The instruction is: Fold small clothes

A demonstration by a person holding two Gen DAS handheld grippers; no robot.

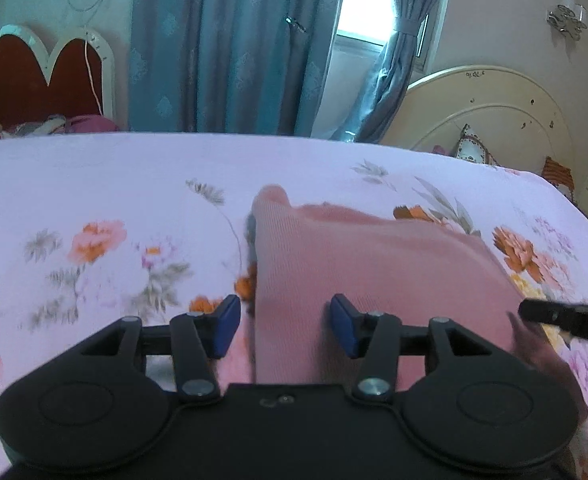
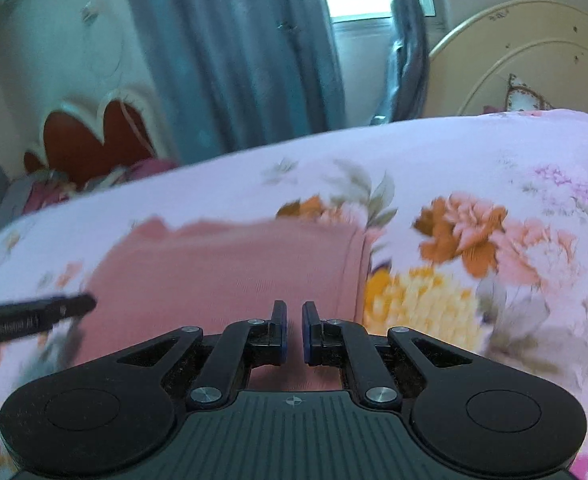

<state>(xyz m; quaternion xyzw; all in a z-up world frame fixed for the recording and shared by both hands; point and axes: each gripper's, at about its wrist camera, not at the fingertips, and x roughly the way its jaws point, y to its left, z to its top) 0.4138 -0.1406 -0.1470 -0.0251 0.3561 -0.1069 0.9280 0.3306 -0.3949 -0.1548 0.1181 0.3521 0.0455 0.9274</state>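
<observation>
My left gripper [image 1: 285, 326]: blue pads parted, gripping nothing, over the garment's left edge.
My right gripper [image 2: 294, 332]: closed, empty.
Pink garment [image 1: 358, 256]: ribbed knit, folded, on the floral bedsheet [image 1: 93, 184].
Right view only: garment's right fold [image 2: 354, 264].
Beyond: blurred teal curtains [image 1: 221, 48].

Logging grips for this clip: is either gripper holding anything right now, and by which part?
Nothing visibly held. The left gripper stands open over the pink ribbed knit garment; the right gripper is nearly shut, with no cloth visibly pinched.
</observation>
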